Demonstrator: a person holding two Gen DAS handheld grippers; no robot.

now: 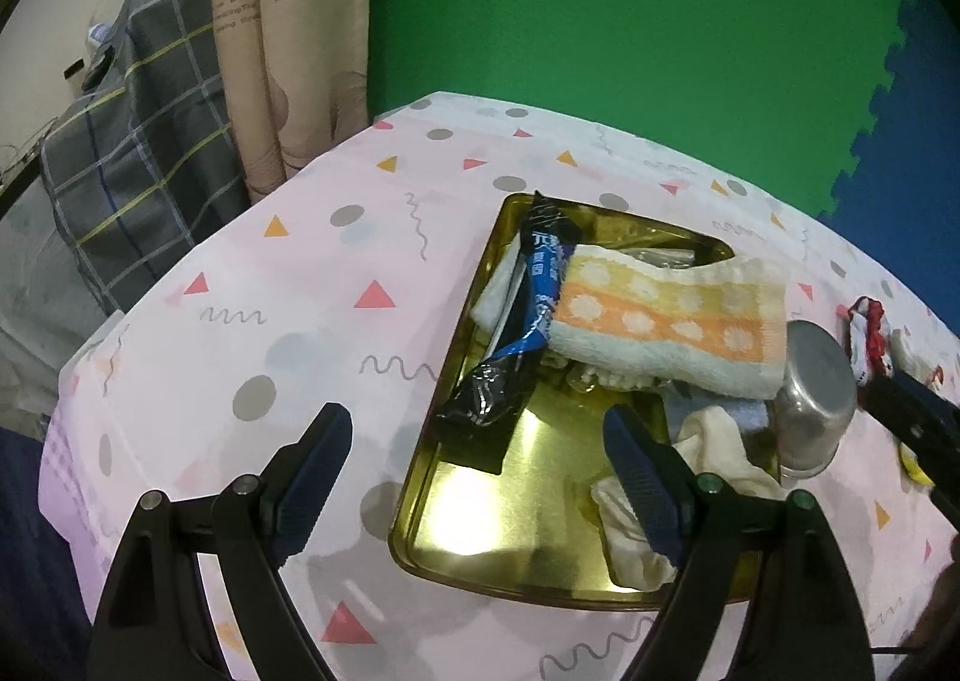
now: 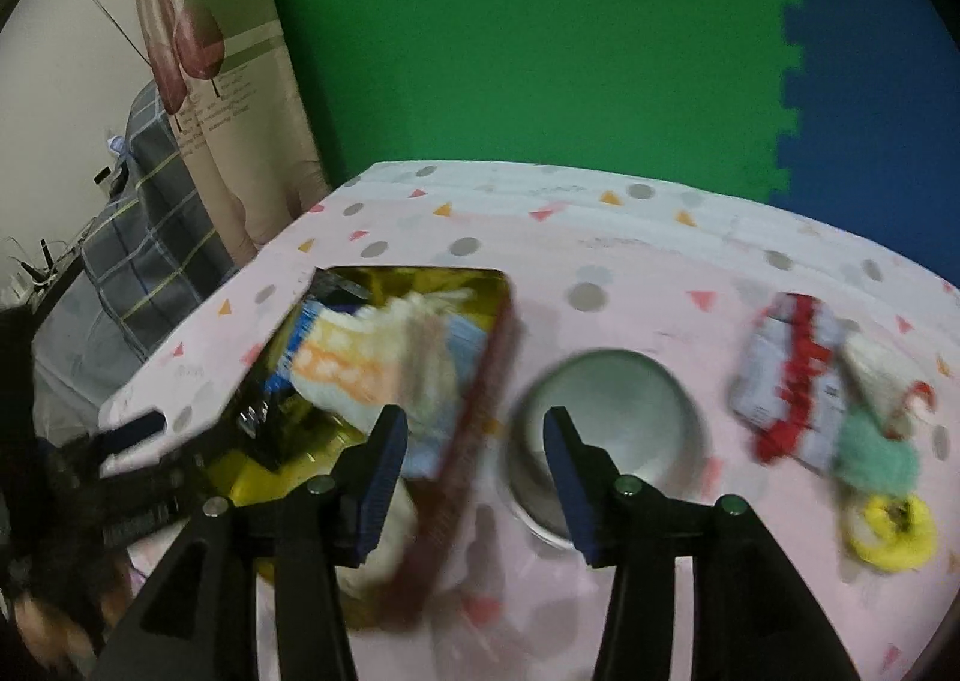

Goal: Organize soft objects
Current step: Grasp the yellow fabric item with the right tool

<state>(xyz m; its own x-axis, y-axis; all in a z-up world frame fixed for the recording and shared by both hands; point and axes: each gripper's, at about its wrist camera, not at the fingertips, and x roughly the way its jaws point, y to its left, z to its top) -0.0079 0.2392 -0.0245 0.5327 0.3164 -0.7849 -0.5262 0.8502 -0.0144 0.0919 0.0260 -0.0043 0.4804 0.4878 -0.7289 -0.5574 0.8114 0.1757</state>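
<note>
A gold metal tray [image 1: 480,555] lies on the pink patterned tablecloth [image 1: 270,321]. In it lie an orange and yellow dotted towel [image 1: 666,321], a blue and black packet [image 1: 516,333] and a white cloth [image 1: 714,453]. My left gripper [image 1: 480,471] is open and empty, hovering over the tray's near left rim. My right gripper [image 2: 474,477] is open and empty above the tray's right rim [image 2: 480,393], beside a metal cup [image 2: 606,423]. The right wrist view is blurred. A red and white packet [image 2: 792,381], a teal fluffy item [image 2: 876,447] and a yellow ring [image 2: 894,531] lie right of the cup.
The metal cup [image 1: 816,399] stands just right of the tray. A green and blue foam wall [image 1: 600,21] rises behind the table. A curtain [image 1: 288,51] and a plaid-covered object [image 1: 132,153] stand past the table's left edge.
</note>
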